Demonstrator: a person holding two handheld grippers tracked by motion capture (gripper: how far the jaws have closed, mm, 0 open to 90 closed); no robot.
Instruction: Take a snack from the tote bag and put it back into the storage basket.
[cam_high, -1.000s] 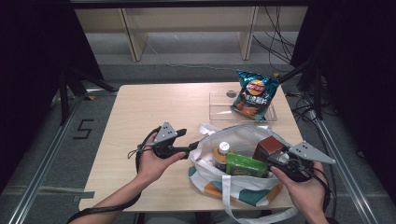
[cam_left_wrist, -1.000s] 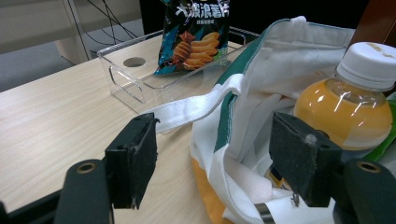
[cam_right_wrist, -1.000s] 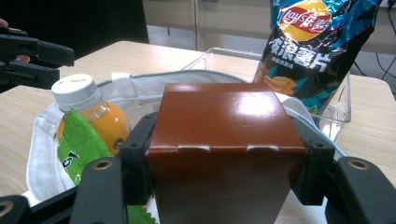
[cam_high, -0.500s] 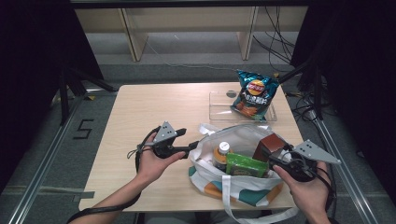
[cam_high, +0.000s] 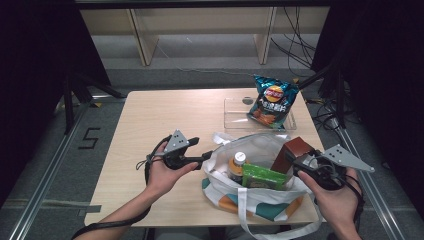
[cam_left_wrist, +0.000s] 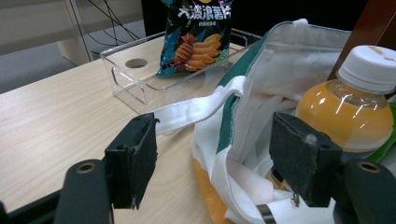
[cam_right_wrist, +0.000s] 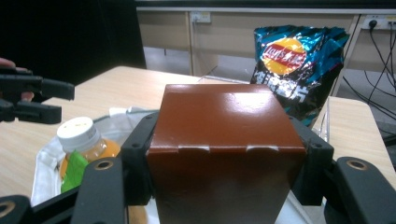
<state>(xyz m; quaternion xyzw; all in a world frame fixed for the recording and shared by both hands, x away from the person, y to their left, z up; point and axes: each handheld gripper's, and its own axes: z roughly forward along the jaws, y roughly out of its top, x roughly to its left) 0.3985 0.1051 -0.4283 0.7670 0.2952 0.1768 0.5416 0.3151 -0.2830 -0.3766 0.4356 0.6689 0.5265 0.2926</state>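
Right tool (cam_right_wrist: 224, 154), jaws clamped on either side of a brown box (cam_right_wrist: 223, 140), held over the right part of the cloth bag (cam_high: 260, 200) at the near edge of the bench (cam_high: 165, 115). Left tool (cam_left_wrist: 224, 158), jaws wide apart with nothing between them, at the bag's left rim. Inside the bag: an orange drink bottle (cam_high: 237, 166) and a green packet (cam_high: 264, 177). Beyond, a chip bag (cam_high: 272, 100) stands in a clear tray (cam_high: 235, 109).

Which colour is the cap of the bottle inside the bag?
White: the cap shows best in the left gripper view, above the orange drink.
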